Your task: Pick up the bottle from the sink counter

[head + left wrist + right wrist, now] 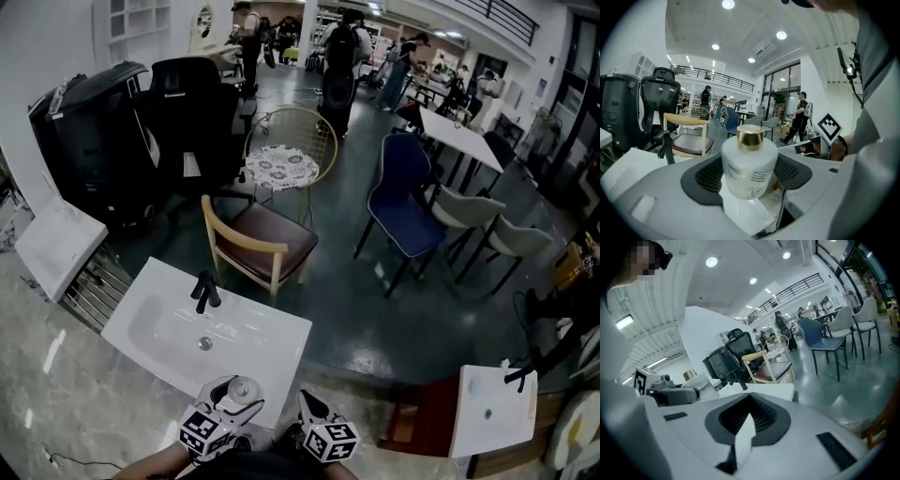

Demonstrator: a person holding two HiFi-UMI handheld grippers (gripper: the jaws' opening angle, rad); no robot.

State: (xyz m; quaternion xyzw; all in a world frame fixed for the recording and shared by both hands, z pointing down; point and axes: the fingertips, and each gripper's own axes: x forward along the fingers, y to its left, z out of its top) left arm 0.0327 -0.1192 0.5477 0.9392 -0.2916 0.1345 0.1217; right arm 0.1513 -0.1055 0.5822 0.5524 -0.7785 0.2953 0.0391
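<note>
Left gripper [747, 177] clamped on bottle [750, 161] — long axis vertical, cap [750, 136] up; right gripper [747, 423] seemingly closed, empty.

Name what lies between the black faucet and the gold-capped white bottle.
Between the black faucet and the gold-capped white bottle, the head view shows only the white sink basin and its round metal drain.

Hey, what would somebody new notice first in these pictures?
A frosted white bottle with a gold cap, gripped between the left gripper's jaws, fills the left gripper view. Just beyond it in the head view lies a white rectangular sink basin with a black faucet.
</note>
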